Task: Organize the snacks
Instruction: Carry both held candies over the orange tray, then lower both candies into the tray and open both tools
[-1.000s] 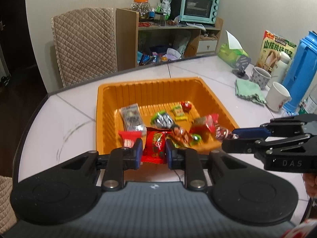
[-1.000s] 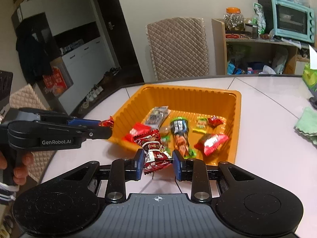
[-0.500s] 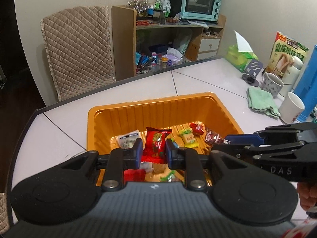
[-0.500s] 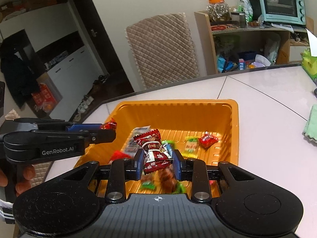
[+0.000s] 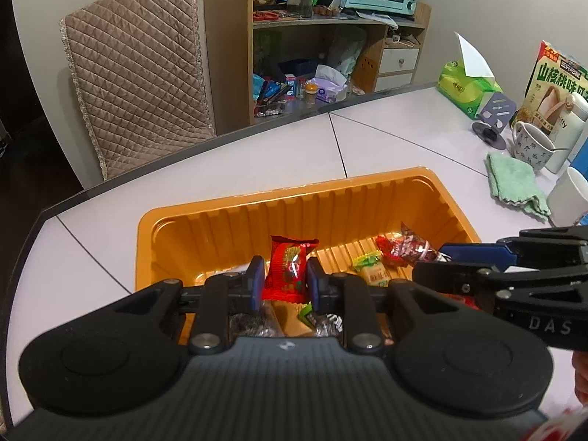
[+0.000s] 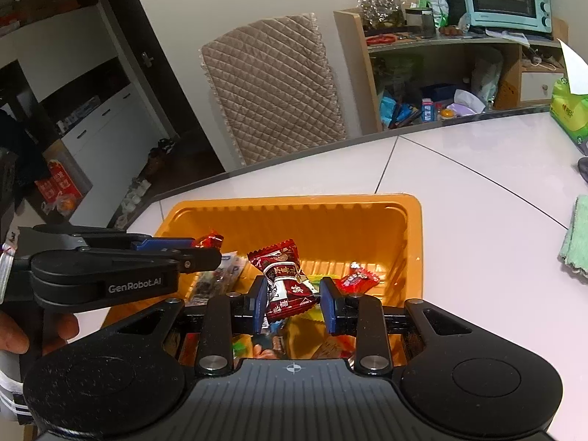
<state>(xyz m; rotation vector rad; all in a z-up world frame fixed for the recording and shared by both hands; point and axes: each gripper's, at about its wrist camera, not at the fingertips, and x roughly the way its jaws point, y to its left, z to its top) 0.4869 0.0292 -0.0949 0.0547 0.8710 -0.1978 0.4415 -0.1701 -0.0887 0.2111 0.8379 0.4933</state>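
Observation:
An orange tray [image 5: 294,205] [image 6: 294,213] holds several wrapped snacks. My left gripper [image 5: 284,281] is shut on a bright red snack packet [image 5: 288,268] and holds it above the tray's near part. It shows in the right wrist view [image 6: 205,246], with the red packet [image 6: 210,239] at its tip. My right gripper [image 6: 294,299] is shut on a dark red snack packet [image 6: 284,275] above the tray. It shows in the left wrist view [image 5: 433,261], with the dark red packet [image 5: 415,246] at its tip.
A green cloth [image 5: 514,183], mugs [image 5: 529,145], a tissue pack [image 5: 466,88] and a snack box [image 5: 558,77] stand at the table's right. A quilted chair [image 5: 136,73] and a cluttered shelf [image 5: 323,66] stand beyond the far edge.
Both grippers have moved forward over the tray with their packets still held. The tray has come closer and lower in both views.

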